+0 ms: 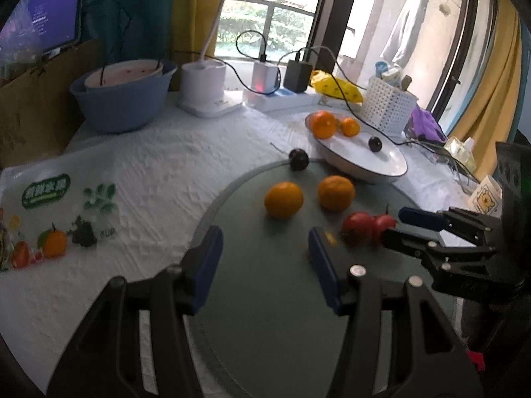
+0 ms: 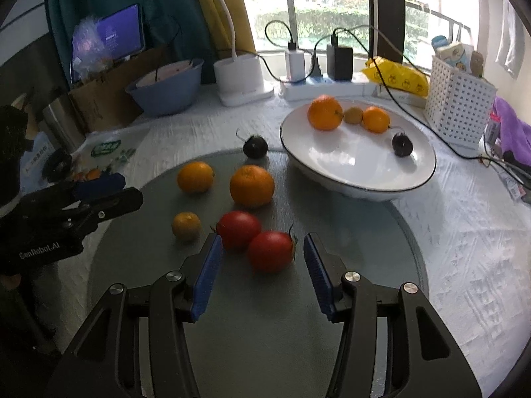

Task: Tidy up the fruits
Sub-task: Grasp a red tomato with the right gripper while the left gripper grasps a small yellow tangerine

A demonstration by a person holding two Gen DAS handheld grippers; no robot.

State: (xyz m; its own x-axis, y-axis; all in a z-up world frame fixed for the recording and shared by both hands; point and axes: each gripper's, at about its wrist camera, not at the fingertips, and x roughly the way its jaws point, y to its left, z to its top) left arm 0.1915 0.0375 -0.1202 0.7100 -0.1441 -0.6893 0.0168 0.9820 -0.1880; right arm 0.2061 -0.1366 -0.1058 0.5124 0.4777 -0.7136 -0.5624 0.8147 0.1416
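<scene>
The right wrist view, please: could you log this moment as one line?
right claw: open, around near tomato | left claw: open, empty | white bowl: four fruits

Daylight pours in from the tall glass window (image 2: 332, 10) behind the table, blown out white; below it the round grey-green mat (image 2: 265, 298) sits dimmer. Fisheye bending and dark vignetting mark the edges, with slight motion blur.

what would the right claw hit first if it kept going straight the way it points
Most likely the nearer round red tomato, which sits just ahead between the open right claw fingers on the grey round mat. Depth is unclear, so it may pass slightly above.
</scene>
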